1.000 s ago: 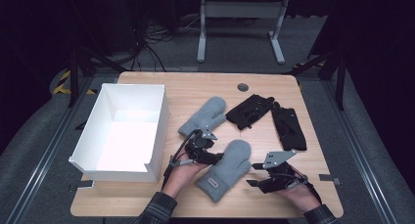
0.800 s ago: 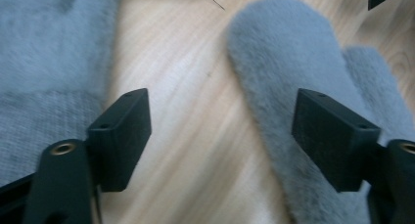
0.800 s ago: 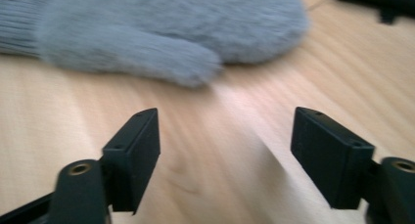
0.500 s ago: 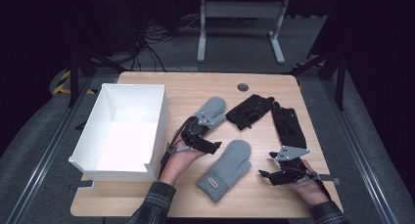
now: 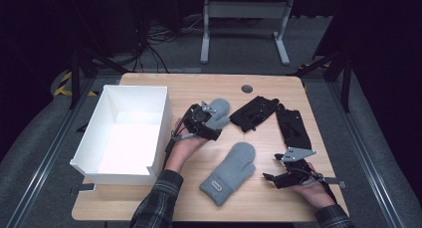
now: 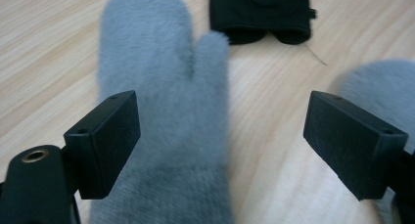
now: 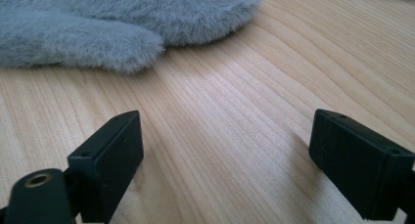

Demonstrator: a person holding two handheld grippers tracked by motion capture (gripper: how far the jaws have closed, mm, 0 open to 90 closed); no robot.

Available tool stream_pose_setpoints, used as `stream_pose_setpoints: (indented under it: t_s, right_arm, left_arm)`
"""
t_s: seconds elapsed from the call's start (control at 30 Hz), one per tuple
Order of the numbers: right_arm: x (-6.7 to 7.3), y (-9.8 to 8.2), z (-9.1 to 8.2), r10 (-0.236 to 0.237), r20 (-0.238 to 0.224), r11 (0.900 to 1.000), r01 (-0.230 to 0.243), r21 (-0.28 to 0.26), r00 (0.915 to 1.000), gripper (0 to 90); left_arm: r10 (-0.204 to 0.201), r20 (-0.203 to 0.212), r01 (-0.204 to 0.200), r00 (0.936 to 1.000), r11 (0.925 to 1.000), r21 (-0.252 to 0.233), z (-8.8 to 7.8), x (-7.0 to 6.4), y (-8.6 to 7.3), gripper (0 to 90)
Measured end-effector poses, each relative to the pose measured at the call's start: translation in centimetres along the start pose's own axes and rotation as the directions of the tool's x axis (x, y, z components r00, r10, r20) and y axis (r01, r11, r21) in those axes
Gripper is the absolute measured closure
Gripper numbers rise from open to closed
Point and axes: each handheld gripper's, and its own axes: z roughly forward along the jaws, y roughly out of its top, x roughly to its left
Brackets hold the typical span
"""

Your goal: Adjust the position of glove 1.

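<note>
Two grey fleece mittens lie on the wooden table (image 5: 278,88). My left gripper (image 5: 204,119) hovers over the far mitten (image 5: 221,108). Its jaws have just been opening and stand open, with that mitten (image 6: 161,87) lying beneath them (image 6: 222,136). The near mitten (image 5: 231,171) lies flat between my two hands; its edge (image 6: 377,82) also appears at the right of the left gripper view. My right gripper (image 5: 272,168) rests low to the right of it. Its jaws have just been opening and stand open (image 7: 225,155) over bare wood, with the near mitten (image 7: 122,23) just ahead.
A white open box (image 5: 164,113) stands at the table's left side, close to my left forearm. Two black gloves lie at the back right: one (image 5: 256,113) (image 6: 262,13) beside the far mitten, the other (image 5: 293,128) beyond my right gripper. A round dark grommet (image 5: 247,88) sits near the far edge.
Both grippers have let go of the near mitten, which now lies flat. My left hand has moved away up the table onto the far mitten. My right gripper has drawn back slightly to the right.
</note>
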Motion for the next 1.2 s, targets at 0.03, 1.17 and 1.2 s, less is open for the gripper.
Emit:
stream_pose_setpoints:
  t_s: [0.03,1.17,1.2]
  right_arm:
    - [0.0,0.0,0.0,0.0,0.0,1.0,0.0,0.0,1.0,13.5]
    - [0.0,0.0,0.0,0.002,0.002,1.0,-0.002,0.0,1.0,13.5]
    - [0.0,0.0,0.0,0.002,0.002,1.0,-0.002,0.0,1.0,13.5]
  left_arm:
    - [-0.005,-0.005,0.005,1.0,1.0,0.008,0.3,0.3,0.1,15.4]
    - [-0.071,0.011,0.07,0.9974,0.9943,0.081,2.4,3.2,-0.9,81.8]
    - [-0.08,0.016,0.079,0.9966,0.9943,0.072,2.2,3.2,-0.8,82.3]
